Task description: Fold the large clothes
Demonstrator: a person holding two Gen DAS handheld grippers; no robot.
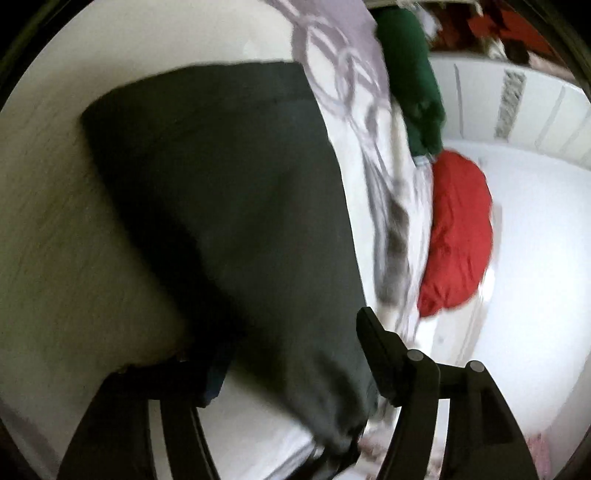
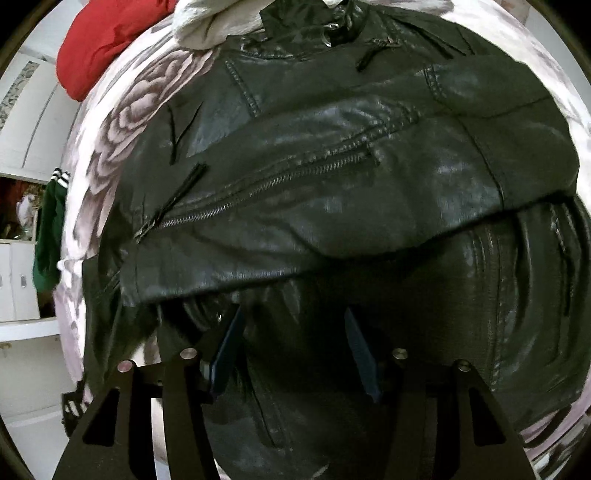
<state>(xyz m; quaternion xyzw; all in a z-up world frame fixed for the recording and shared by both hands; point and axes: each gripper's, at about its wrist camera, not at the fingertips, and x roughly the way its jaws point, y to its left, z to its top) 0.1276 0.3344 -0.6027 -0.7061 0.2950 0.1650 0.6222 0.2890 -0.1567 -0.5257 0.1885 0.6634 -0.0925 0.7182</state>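
Note:
A black leather jacket (image 2: 332, 177) with a zip lies on a rose-print bedsheet (image 2: 122, 122), its upper part folded down over the lower part. My right gripper (image 2: 291, 347) hovers open just above the jacket's lower half, holding nothing. In the left wrist view a dark garment (image 1: 221, 192) fills the middle and hangs or drapes between the fingers of my left gripper (image 1: 291, 350). The right finger (image 1: 376, 343) shows clear of the cloth; the left finger is hidden under it. The view is blurred, so I cannot tell whether the jaws are clamped.
A red garment (image 1: 458, 232) and a green garment (image 1: 413, 77) lie at the bed's edge; both show in the right wrist view, red (image 2: 107, 40) and green (image 2: 48, 236). A grey cloth (image 2: 218, 22) lies beyond the jacket collar. White cabinets (image 2: 22, 284) stand at left.

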